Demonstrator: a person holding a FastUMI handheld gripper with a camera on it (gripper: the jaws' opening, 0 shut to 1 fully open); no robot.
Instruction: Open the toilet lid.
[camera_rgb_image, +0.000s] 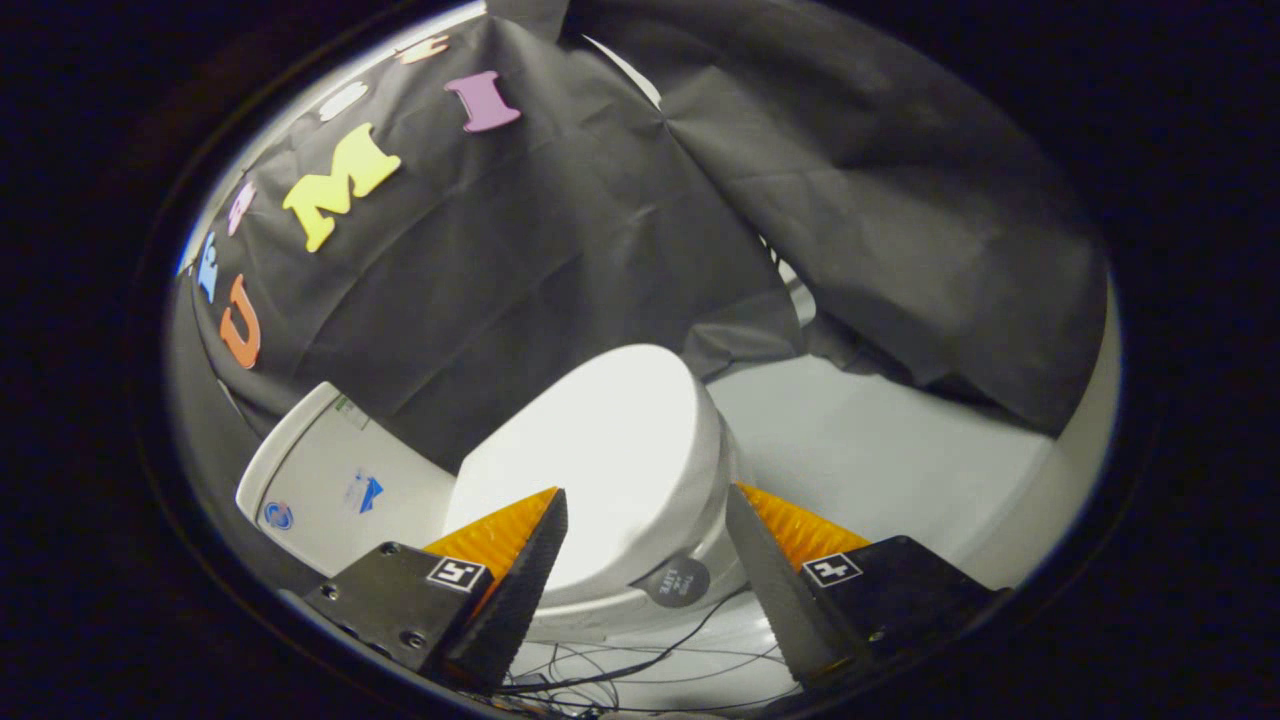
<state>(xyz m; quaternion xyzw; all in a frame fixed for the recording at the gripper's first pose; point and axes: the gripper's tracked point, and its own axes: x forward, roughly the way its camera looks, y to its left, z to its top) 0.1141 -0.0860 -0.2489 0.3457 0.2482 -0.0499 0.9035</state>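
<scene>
A white toilet stands just ahead of my gripper (645, 505), seen tilted. Its lid (600, 450) lies closed and flat over the bowl, smooth and brightly lit. The tank (330, 480) rises behind the lid against the booth's black cloth wall. My fingers are spread apart with nothing between them. The lid's near side edge lies in the gap between the fingertips, and neither finger touches it. A round dark sticker (678, 582) sits on the bowl rim below the lid, between the fingers.
Thin dark cables (640, 665) run over the white floor under the fingers. White floor (880, 450) stretches beyond the toilet's front end up to the hanging black cloth (900, 230).
</scene>
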